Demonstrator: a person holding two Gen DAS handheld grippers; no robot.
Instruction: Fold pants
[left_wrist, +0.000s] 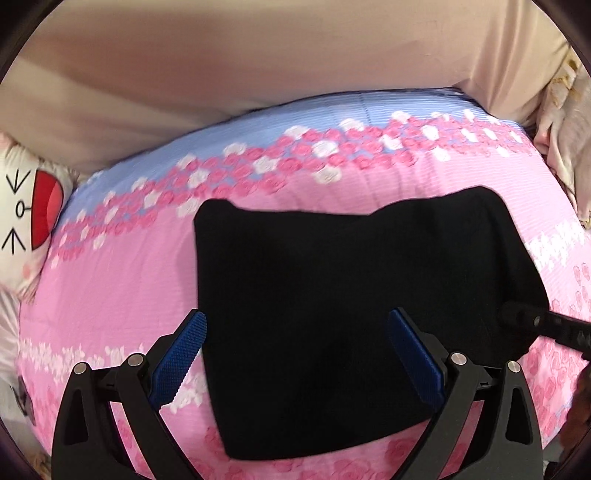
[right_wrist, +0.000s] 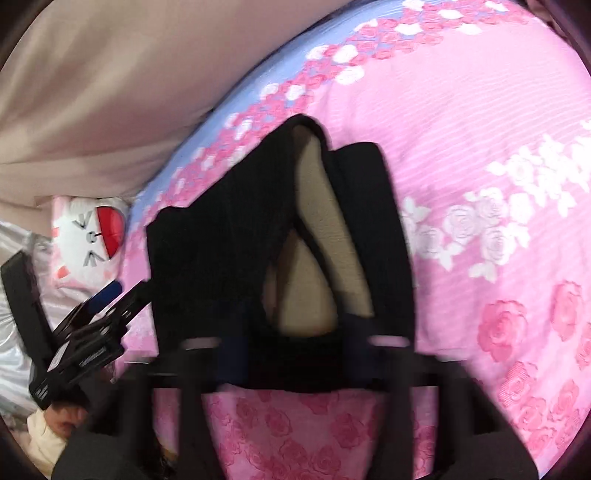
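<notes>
Left wrist view: we are watching the pink floral bedspread (left_wrist: 110, 295) carrying the folded black pants (left_wrist: 351, 295) at 6 o'clock, our left gripper (left_wrist: 295, 343) spreading 2 fingers wide above them, our right gripper (right_wrist: 291, 354) pinching their edge.

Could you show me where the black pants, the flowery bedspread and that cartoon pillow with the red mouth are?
black pants (left_wrist: 332, 295), left wrist view, middle of the folded cloth
flowery bedspread (left_wrist: 122, 288), left wrist view, bare pink part
cartoon pillow (right_wrist: 92, 236), right wrist view, its white face
</notes>
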